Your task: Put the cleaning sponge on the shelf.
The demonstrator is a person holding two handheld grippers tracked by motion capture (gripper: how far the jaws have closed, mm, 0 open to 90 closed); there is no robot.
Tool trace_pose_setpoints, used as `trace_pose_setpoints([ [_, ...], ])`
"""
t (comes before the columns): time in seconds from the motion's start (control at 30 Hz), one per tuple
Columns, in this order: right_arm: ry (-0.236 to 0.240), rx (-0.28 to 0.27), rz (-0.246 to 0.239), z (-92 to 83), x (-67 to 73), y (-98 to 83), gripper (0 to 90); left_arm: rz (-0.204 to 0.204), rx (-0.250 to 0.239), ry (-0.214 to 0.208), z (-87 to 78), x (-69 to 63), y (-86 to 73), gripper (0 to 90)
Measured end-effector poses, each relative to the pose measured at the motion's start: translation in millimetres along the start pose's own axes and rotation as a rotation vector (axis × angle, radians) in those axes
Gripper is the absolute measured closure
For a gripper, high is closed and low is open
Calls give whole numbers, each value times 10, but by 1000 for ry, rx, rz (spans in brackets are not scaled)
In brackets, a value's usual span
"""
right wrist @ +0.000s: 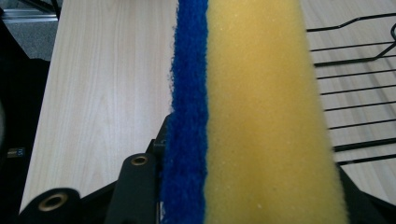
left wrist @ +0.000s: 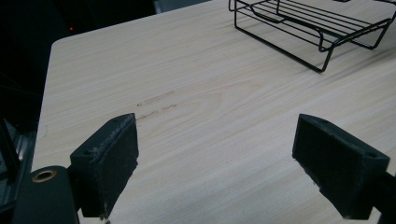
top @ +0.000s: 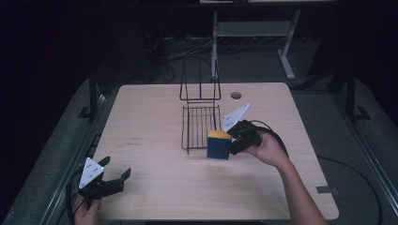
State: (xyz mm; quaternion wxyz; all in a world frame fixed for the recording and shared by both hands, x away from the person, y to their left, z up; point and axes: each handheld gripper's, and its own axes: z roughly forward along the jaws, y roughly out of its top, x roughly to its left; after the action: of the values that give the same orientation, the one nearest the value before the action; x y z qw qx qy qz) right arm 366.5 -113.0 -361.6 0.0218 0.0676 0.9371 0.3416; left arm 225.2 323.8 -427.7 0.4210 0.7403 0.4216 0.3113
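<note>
A yellow sponge with a blue scouring side (top: 218, 144) stands just right of a black wire rack (top: 201, 123) near the table's middle. My right gripper (top: 228, 149) is shut on this sponge (right wrist: 252, 112), whose edge runs up the right gripper view between the jaws, blue side left. The rack's wires (right wrist: 359, 88) lie beyond it on the right. My left gripper (top: 116, 171) sits low at the table's front left corner, open, with bare wood between its pads (left wrist: 109, 163). The rack (left wrist: 317, 25) stands far ahead of it.
The light wooden table (top: 155, 108) has a round cable hole (top: 235, 95) at the back. The rack has an upright wire back (top: 200, 84). Dark floor, cables and a desk frame (top: 253, 33) lie beyond the far edge.
</note>
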Motion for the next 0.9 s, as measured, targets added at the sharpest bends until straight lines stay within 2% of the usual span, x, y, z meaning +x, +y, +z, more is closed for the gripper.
trace_pose_setpoints([
  [0.33, 1, 4, -4, 13, -121, 92, 566, 1, -1, 3, -4, 13, 0, 139],
  [0.7, 7, 17, 12, 77, -251, 122, 566, 0, -3, 0, 4, 6, 5, 139],
  [0.9, 2, 2, 25, 49, -340, 140, 566, -1, -3, 0, 3, 11, 4, 139],
])
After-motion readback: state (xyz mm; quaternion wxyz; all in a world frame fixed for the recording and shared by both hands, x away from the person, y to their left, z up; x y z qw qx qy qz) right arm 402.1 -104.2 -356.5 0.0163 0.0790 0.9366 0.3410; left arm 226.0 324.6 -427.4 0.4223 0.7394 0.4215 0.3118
